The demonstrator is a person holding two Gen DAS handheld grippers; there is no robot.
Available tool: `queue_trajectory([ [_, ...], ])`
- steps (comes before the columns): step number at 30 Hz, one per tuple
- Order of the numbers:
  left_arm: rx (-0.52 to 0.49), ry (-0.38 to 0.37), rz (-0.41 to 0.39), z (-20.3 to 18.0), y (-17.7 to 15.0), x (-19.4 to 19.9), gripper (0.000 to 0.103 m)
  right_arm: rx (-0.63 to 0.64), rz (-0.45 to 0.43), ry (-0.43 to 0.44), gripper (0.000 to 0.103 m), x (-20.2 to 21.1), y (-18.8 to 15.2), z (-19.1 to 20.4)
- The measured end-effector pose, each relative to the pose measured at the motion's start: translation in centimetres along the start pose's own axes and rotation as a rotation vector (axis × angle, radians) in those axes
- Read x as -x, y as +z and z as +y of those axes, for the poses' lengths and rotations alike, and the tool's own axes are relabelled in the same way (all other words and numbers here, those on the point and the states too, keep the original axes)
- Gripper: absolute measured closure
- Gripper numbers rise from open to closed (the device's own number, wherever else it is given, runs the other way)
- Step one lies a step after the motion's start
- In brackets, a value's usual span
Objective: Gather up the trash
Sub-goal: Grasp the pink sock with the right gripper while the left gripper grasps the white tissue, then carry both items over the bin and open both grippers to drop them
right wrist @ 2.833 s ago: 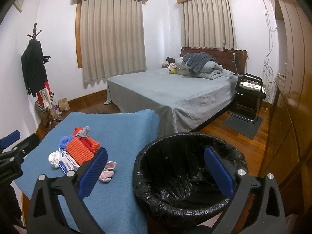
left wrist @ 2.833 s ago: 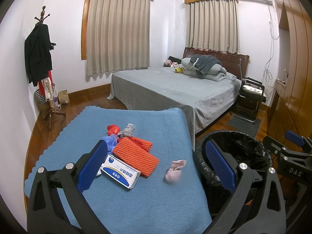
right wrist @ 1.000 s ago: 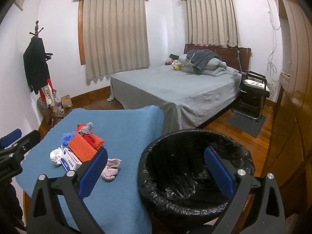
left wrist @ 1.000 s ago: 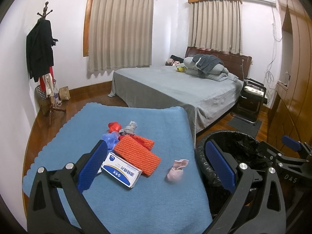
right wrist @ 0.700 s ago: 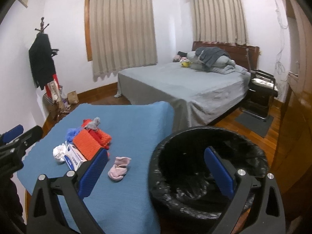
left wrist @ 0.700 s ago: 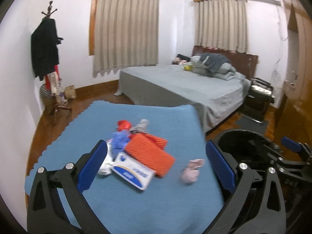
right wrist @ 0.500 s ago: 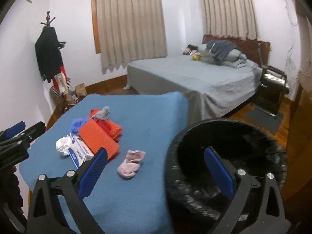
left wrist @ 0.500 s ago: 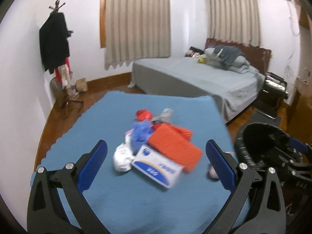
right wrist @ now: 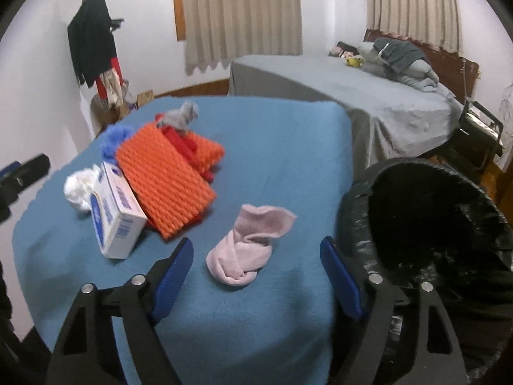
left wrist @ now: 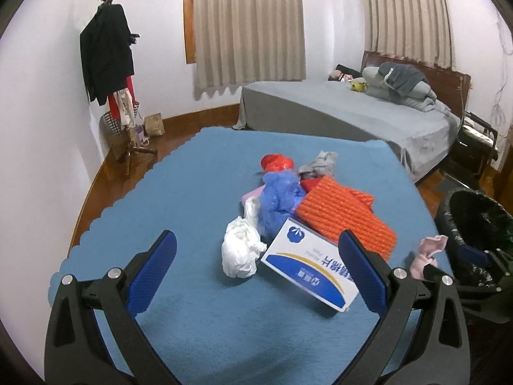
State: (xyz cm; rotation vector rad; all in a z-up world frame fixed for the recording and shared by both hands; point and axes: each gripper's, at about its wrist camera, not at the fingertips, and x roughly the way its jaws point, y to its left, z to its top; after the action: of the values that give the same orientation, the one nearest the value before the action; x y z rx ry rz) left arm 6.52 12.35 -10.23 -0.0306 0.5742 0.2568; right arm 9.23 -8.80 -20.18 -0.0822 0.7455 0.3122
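Closing in on the first pieces of trash, nothing gripped yet.

Left to right: left gripper [left wrist: 256, 266] spread wide and empty, aimed at the white crumpled wad [left wrist: 241, 250] and white-and-blue box [left wrist: 309, 276] in the heap on the blue table [left wrist: 192, 173]; right gripper [right wrist: 256, 276] open, jaws just been narrowing, bracketing the pink sock [right wrist: 248, 247] without touching; black-lined bin [right wrist: 433, 224] just beside the table. Next, probably: lowering, pinching, carrying across. Against the earlier view: both tools nearer and lower, heap larger in view.
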Motion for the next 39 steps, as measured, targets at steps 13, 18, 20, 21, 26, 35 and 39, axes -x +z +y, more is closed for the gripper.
queue_trajectory([
  [13,0.009,0.041,0.066,2.1,-1.6,-3.2,0.007,0.034,0.071,0.079,0.06,-2.8,0.0,0.8],
  [18,0.012,0.047,0.094,3.0,-1.9,-4.5,0.021,0.03,0.048,0.093,0.06,-2.3,1.2,1.1],
  [20,0.012,0.036,0.101,3.1,-1.9,-5.3,0.021,0.028,0.048,0.095,0.06,-2.4,1.7,1.3],
  [21,0.009,0.033,0.104,3.1,-1.9,-5.7,0.023,0.029,0.047,0.095,0.06,-2.5,1.8,1.4],
  [26,0.026,0.023,0.146,3.5,-1.5,-8.0,0.031,0.058,0.041,0.095,0.06,-2.4,2.3,2.1],
  [35,0.082,-0.105,0.178,4.2,-1.8,-9.1,0.081,0.046,0.035,0.108,0.06,-1.6,2.4,2.3],
  [39,0.106,-0.104,0.129,4.4,-1.4,-6.9,0.081,0.029,0.009,0.119,0.06,-0.9,3.0,1.5],
])
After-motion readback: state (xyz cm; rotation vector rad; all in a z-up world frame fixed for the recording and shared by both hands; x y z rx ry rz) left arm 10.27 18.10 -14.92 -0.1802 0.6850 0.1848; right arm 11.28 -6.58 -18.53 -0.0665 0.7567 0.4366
